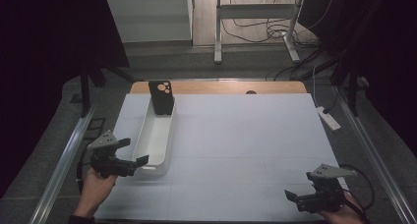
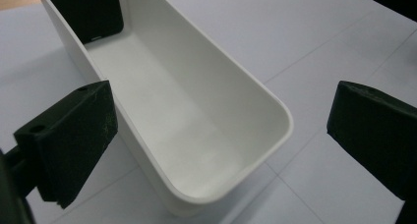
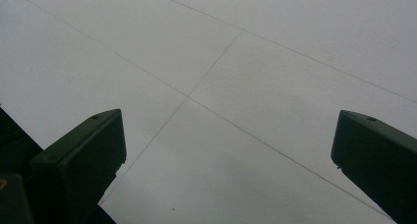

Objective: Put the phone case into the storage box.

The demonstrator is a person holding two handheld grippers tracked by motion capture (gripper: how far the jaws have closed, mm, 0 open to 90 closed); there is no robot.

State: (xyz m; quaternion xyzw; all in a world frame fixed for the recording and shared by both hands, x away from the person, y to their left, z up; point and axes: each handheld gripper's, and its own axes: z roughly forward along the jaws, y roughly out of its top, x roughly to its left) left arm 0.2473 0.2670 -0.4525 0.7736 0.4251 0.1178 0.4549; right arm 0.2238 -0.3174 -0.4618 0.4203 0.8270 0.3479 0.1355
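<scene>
A long white bin [image 1: 156, 130] lies lengthwise on the left of the white mat [image 1: 246, 135]. At its far end a black phone case [image 1: 161, 97] with round camera cut-outs stands upright inside it. My left gripper [image 1: 134, 152] is open, its jaws on either side of the bin's near end. In the left gripper view the bin [image 2: 275, 111] runs between the two jaws of the left gripper [image 2: 221, 130], empty at the near end, with the phone case [image 2: 88, 13] at the top. My right gripper [image 1: 301, 185] is open at the near right, over bare mat [image 3: 236, 62], nothing between the right gripper's [image 3: 228, 155] jaws.
A wooden table edge [image 1: 221, 87] shows behind the mat. A white power strip [image 1: 328, 118] lies off the mat's right side. Metal rails [image 1: 64, 160] flank the table. Desk legs and cables [image 1: 275, 30] are on the floor beyond.
</scene>
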